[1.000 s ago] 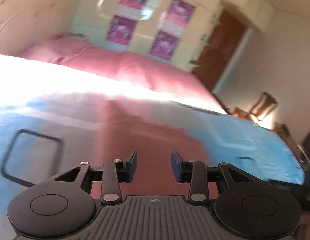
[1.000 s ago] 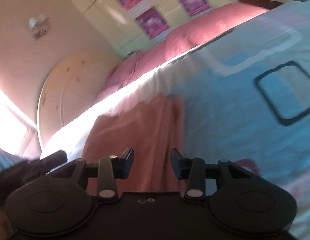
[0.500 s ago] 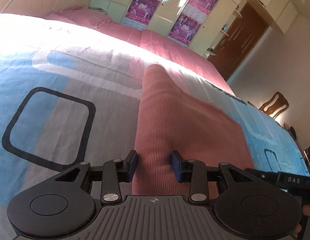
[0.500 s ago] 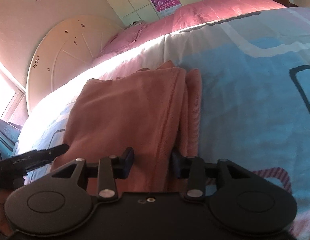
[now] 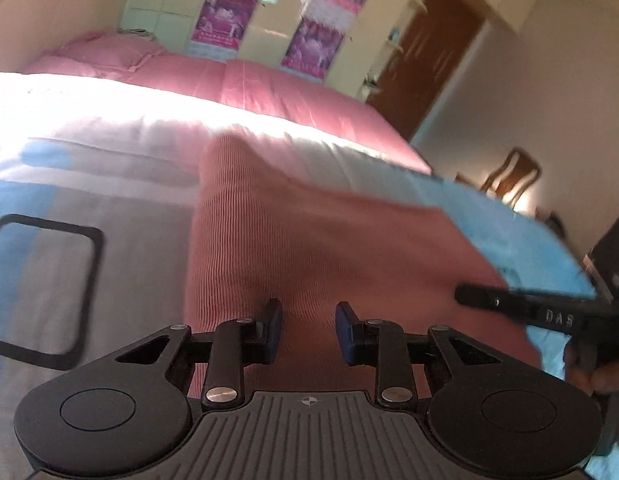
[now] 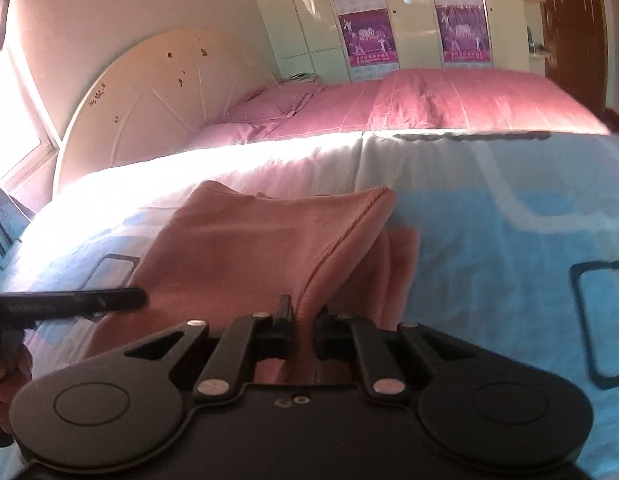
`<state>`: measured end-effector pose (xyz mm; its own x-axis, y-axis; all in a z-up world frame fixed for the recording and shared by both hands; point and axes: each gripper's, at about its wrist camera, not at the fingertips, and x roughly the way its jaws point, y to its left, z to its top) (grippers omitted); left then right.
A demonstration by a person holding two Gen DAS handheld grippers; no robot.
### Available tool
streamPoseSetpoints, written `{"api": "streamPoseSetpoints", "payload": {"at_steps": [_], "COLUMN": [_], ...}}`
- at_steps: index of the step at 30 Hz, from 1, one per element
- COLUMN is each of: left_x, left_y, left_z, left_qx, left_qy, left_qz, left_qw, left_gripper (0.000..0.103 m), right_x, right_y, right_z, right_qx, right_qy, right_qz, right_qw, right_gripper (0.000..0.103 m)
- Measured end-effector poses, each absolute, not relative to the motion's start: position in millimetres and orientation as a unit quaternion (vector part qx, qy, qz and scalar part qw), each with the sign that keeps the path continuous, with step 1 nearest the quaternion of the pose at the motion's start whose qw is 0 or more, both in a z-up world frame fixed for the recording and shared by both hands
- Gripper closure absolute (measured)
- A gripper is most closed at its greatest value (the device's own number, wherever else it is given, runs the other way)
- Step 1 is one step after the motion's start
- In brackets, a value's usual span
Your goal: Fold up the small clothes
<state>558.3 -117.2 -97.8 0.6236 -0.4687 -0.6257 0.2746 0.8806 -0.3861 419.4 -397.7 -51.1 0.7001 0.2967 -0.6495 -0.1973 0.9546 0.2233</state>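
2 claws over pink garment (image 6: 245, 256) on bed, right claw (image 6: 303, 322) pinching its hem, left claw (image 5: 308, 330) open.

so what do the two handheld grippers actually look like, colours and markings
Both are matte black. The left gripper has blue pads on its fingers, two round discs on its base, silver pivot screws, a grey ribbed centre plate and a small crosshair mark. The right gripper has the same black linkage, discs and silver screws, but a plain black centre. Seen from the left wrist view, its finger carries pale lettering, apparently "DAS".
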Motion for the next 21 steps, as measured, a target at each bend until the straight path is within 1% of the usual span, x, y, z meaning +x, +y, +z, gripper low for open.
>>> {"api": "streamPoseSetpoints", "payload": {"at_steps": [1, 3, 5, 8, 10, 13, 15, 16, 17, 19, 21], "left_x": [558, 557, 557, 556, 555, 558, 558, 558, 561, 574, 593], "left_y": [-121, -122, -119, -113, -115, -115, -112, -109, -107, -103, -102], "left_z": [-99, -99, -100, -90, -96, -101, -93, -89, -86, -82, -80], "left_qx": [-0.128, -0.131, -0.135, -0.142, -0.117, -0.128, -0.129, -0.132, -0.129, -0.129, -0.133], "left_qy": [0.379, 0.381, 0.385, 0.389, 0.392, 0.395, 0.387, 0.377, 0.369, 0.359, 0.354], "left_qz": [-0.208, -0.203, -0.205, -0.213, -0.211, -0.21, -0.217, -0.221, -0.221, -0.219, -0.215], "left_qw": [0.892, 0.892, 0.89, 0.885, 0.888, 0.885, 0.887, 0.89, 0.894, 0.898, 0.901], "left_gripper": [0.074, 0.074, 0.074, 0.074, 0.074, 0.074, 0.074, 0.074, 0.074, 0.074, 0.074], "right_x": [422, 430, 430, 425, 420, 427, 428, 426, 422, 421, 431], "right_y": [-401, -412, -414, -409, -409, -411, -414, -416, -418, -423, -424], "right_z": [-57, -73, -83, -78, -73, -88, -85, -79, -72, -58, -51], "right_qx": [0.064, 0.099, 0.109, 0.098, 0.093, 0.091, 0.099, 0.101, 0.096, 0.091, 0.087], "right_qy": [0.37, 0.39, 0.394, 0.384, 0.379, 0.397, 0.397, 0.389, 0.373, 0.345, 0.337], "right_qz": [0.122, 0.113, 0.108, 0.095, 0.094, 0.086, 0.09, 0.085, 0.074, 0.059, 0.056], "right_qw": [0.919, 0.908, 0.906, 0.913, 0.916, 0.909, 0.908, 0.912, 0.92, 0.932, 0.936], "right_gripper": [0.094, 0.094, 0.094, 0.094, 0.094, 0.096, 0.089, 0.079, 0.075, 0.072, 0.076]}}
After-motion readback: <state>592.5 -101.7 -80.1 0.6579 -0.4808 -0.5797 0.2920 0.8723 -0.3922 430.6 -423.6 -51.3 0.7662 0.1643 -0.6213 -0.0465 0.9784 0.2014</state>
